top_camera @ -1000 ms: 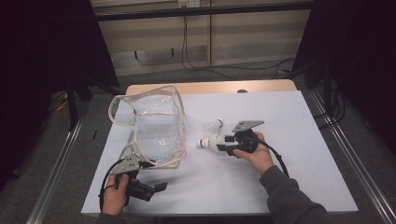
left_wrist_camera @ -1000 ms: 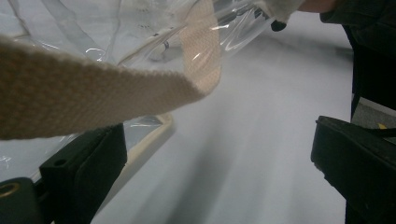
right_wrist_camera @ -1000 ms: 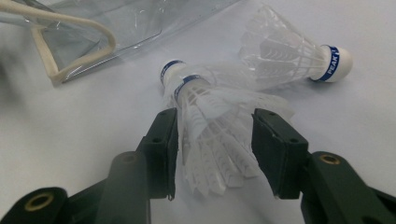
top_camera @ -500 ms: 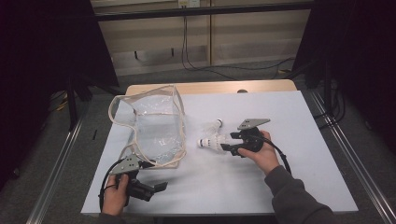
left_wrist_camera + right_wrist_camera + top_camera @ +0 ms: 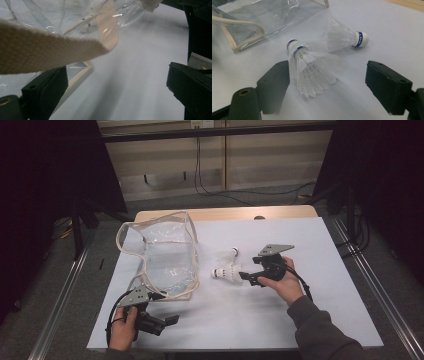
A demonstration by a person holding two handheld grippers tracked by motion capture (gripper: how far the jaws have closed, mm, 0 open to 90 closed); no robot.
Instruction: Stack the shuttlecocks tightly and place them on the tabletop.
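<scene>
Between the spread jaws of the right gripper [image 5: 327, 85] lies a shuttlecock [image 5: 312, 67] on its side, its feather skirt fanned toward the camera and its blue-banded cork nose pointing away. The jaws have just been opening, and the pads stand clear of the skirt on both sides, the left pad just beside the feathers, the right pad well apart. In the high view the same gripper [image 5: 243, 276] sits in the person's right hand [image 5: 282, 282], with the shuttlecock [image 5: 224, 271] directly ahead of its tips.

A second shuttlecock [image 5: 344, 37] lies farther out from this gripper and a little to the right, nose turned right. Beyond both, ahead and to the left, rests the clear bag [image 5: 269, 15] with its cream webbing trim.

By my judgement these shuttlecocks weigh almost nothing and will skate on the smooth white table [image 5: 325, 250] at a touch. The feathers are brittle and crush easily, so the cork nose, firm and rounded, is the safer place to pinch; a soft closing across the skirt near the cork could also serve.

Close to the bag's near corner the left gripper [image 5: 172, 319] hovers low, its jaws parted and holding nothing; from its own view the webbing strap [image 5: 50, 50] hangs just above the left jaw.
</scene>
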